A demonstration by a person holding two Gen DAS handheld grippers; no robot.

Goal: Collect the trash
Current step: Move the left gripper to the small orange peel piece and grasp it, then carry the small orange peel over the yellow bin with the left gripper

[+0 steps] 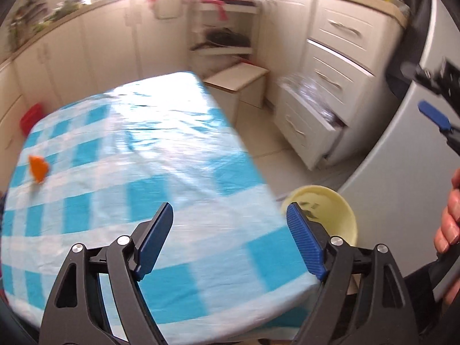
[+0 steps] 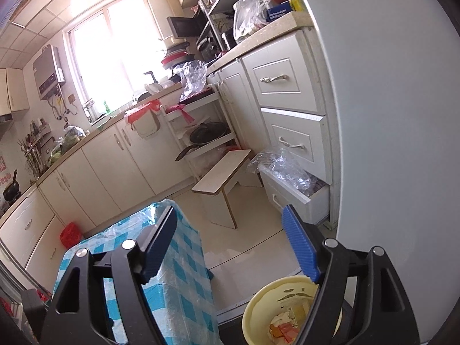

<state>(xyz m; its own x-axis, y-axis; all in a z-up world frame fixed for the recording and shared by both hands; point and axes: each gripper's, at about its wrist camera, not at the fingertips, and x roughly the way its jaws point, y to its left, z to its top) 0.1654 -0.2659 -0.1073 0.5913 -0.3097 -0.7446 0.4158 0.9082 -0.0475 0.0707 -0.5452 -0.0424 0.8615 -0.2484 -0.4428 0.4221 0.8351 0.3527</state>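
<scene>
Left wrist view is blurry: the left gripper [image 1: 230,218] is spread wide with nothing in it, hanging over the checked table [image 1: 120,155], an orange scrap [image 1: 38,168] sits far off to its left near the table edge, and the yellow bowl [image 1: 339,210] peeks out just behind its right finger, past the table's right edge, with the right gripper [image 1: 434,118] and a hand [image 1: 450,218] further right. Right wrist view: the right gripper [image 2: 230,241] is spread wide and empty too, bowl [image 2: 258,304] with scraps low by its right finger, table [image 2: 184,270] low left, open floor [image 2: 250,241] straight ahead up to the stool [image 2: 221,175] and an open drawer [image 2: 296,192], fridge [image 2: 388,115] close on the right.
</scene>
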